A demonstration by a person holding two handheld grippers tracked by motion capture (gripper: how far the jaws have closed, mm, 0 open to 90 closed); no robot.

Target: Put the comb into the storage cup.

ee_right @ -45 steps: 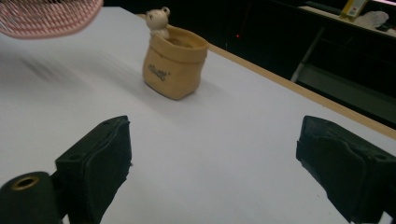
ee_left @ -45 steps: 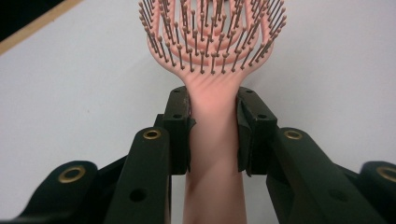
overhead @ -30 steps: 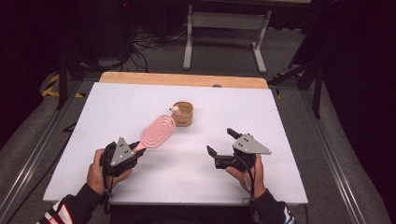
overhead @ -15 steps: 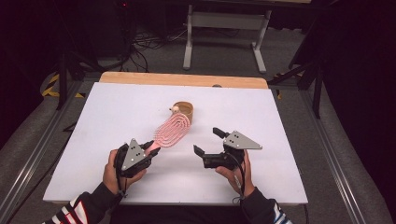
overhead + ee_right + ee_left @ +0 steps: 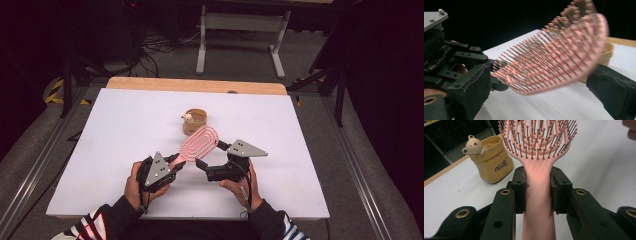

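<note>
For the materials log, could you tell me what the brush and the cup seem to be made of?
Brush: likely moulded plastic, pink and smooth with a soft sheen on the handle; the openwork head and thin dark-tipped bristles look like one moulding.
Cup: tan and matte, shaped like a creased bag with a small bear figure at the rim and printed lettering; possibly ceramic or resin, but the look leaves it open.

The black two-jaw left gripper [image 5: 176, 165] and right gripper [image 5: 210, 159] each carried a grey three-cornered plate, brass-ringed screw holes, trailing cables; striped sleeves [image 5: 95, 226] covered the forearms
</note>
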